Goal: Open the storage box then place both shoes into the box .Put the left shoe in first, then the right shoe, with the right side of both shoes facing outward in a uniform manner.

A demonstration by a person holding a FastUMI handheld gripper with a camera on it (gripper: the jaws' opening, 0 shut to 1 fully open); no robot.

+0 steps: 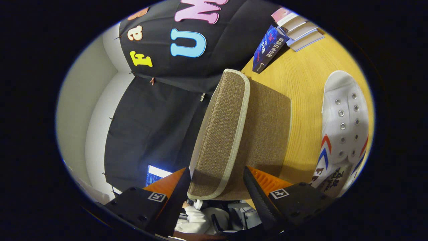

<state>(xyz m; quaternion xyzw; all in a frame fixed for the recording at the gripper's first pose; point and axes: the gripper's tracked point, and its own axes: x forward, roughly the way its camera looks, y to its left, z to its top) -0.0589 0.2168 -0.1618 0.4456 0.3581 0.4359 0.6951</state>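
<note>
A: What is the hand-held gripper (216,187) doing?

B: Its two fingers stand on either side of the storage box (264,134) lid (222,134), a tan woven flap with a pale trim. The lid's near edge sits between them. Whether both fingers actually press on it, I cannot tell.

A: And the box itself?

B: It rests on the wooden bench (304,83), just ahead of the fingers, with the lid's flat face at about 11 o'clock from the fingertips and the box body at about 1 o'clock.

A: Where are the shoes?

B: One white shoe (344,124) lies on the bench at roughly 2 o'clock from the fingers, beside the box and apart from it. It has metal eyelets and red and blue chevron stripes on its side. There is dark printing near its heel end, too distorted to read.

A: Any other writing?

B: A blue book (268,48) leans at about 12 o'clock beyond the box, with characters on its cover too small to make out. Next to it lies a stack of books (301,31). Square black-and-white marker tags (279,193) sit on the gripper body.
</note>
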